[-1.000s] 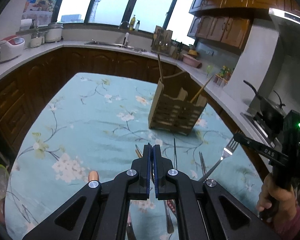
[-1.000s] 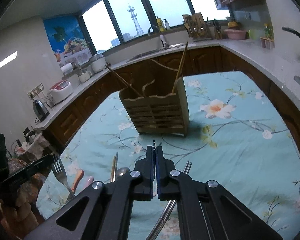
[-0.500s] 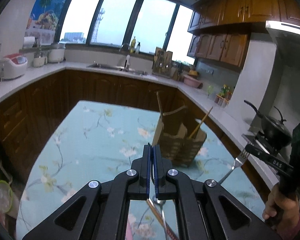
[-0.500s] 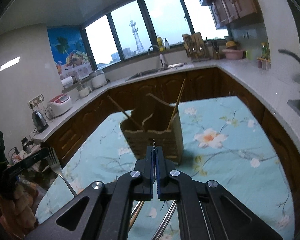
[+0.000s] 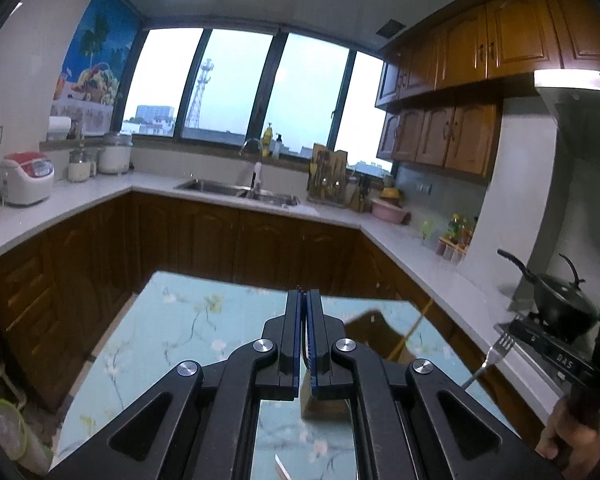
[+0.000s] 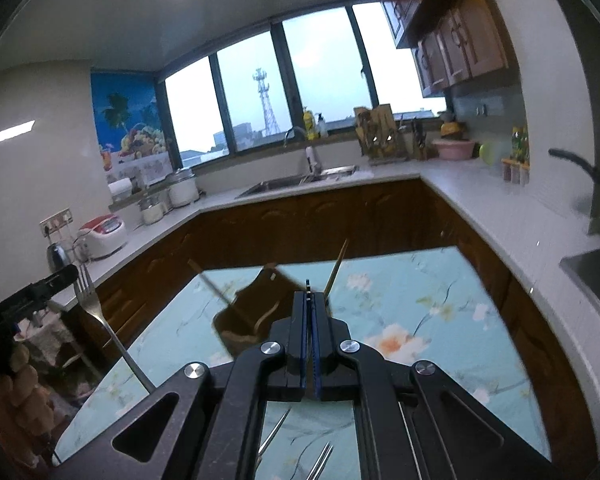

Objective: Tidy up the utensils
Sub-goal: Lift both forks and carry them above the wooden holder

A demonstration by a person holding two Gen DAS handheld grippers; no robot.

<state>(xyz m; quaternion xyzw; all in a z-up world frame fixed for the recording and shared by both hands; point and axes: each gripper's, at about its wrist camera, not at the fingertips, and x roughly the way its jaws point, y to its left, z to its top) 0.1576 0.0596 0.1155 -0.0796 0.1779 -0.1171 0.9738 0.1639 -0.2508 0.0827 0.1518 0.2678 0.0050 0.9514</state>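
Left wrist view: my left tool pinches the left fork, my right tool the right fork, both tines-up above the desk, probably for dropping into the wooden holder.

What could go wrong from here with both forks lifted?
1. The left tool and right tool seem to pinch the left fork and right fork near the tines, handles hanging: either may swing or slip.
2. Chopsticks leaning out of the wooden holder could snag a fork going in.
3. One holder, two tools: possible collision.
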